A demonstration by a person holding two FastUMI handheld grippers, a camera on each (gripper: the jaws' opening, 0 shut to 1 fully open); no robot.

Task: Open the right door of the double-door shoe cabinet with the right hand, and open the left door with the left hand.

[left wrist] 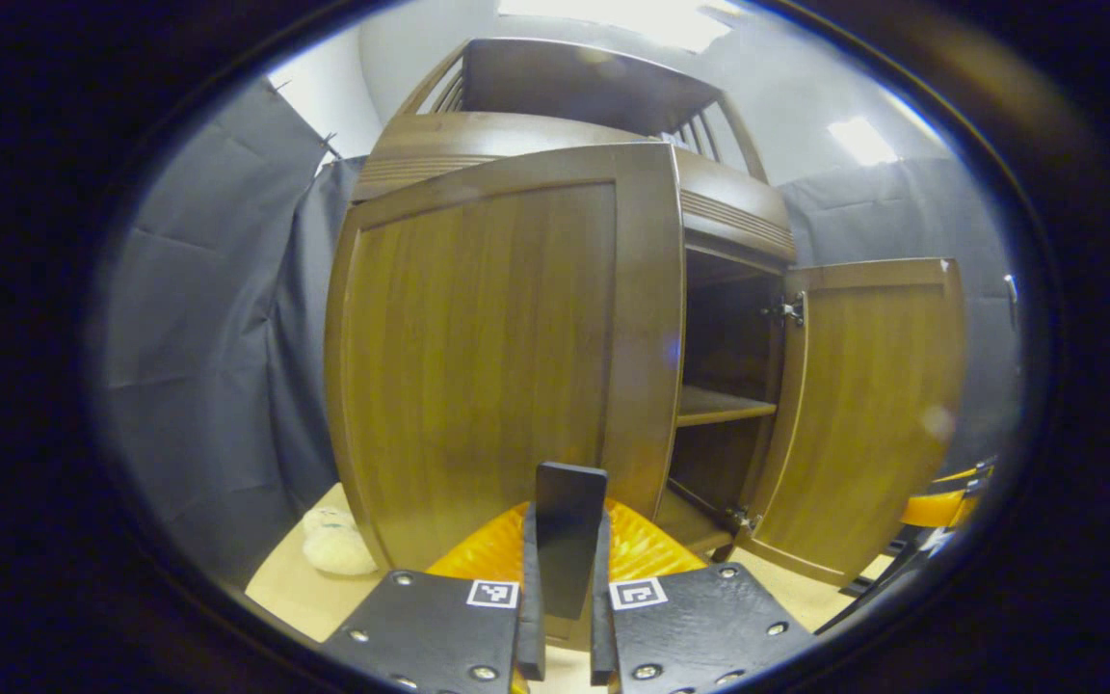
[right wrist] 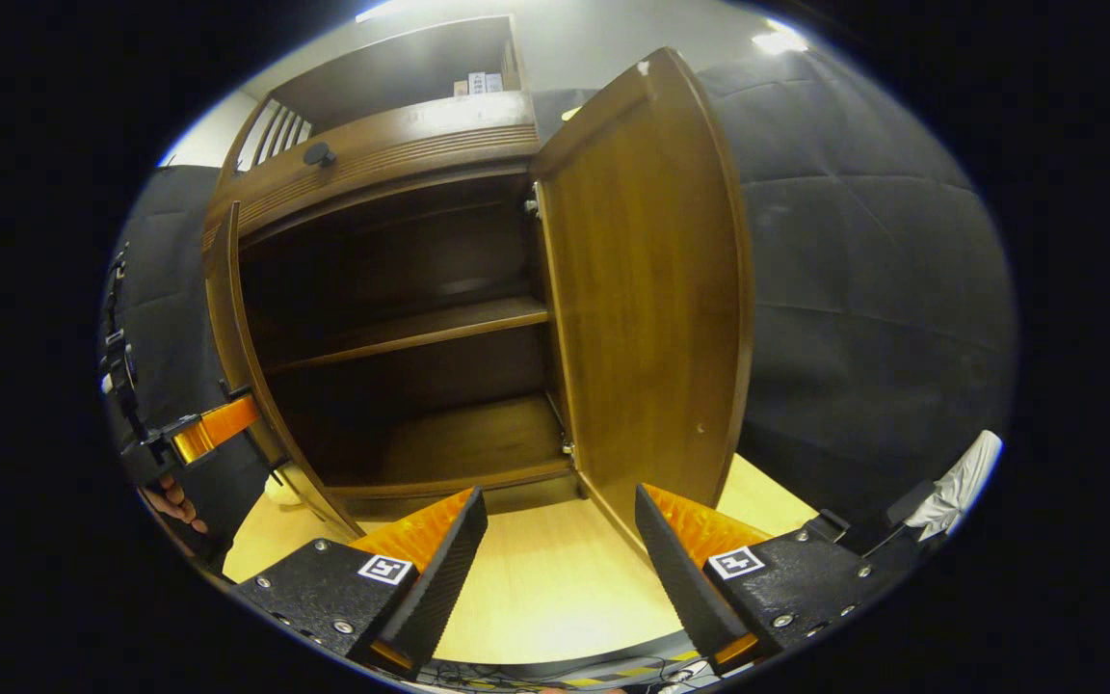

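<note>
While my left gripper (left wrist: 565, 578) sits at six o'clock in the left gripper view, its two fingers are drawn together on a dark flat piece standing upright between them, which I take for the left door's pull, though I cannot tell for sure. Just beyond it the left door (left wrist: 502, 357) stands broad across the centre. From the right gripper view that same door (right wrist: 227, 347) shows edge-on at nine o'clock, swung clear of the opening, with the left gripper (right wrist: 213, 426) touching its lower edge at about eight o'clock.

My right gripper (right wrist: 560, 554) hangs spread wide at six o'clock in its own view, holding nothing. The right door (right wrist: 651, 289) stands out at one o'clock, just beyond my right-hand finger (right wrist: 680, 569), well away from the cabinet front. In the left gripper view it (left wrist: 863, 405) is out at three o'clock.

Between the doors the shoe cabinet (right wrist: 391, 145) shows its shelf (right wrist: 420, 333) and dark interior

I judge the right door finished and let go. The left door looks largely open too; what remains, I think, is a last bit of swing and then the release
</note>
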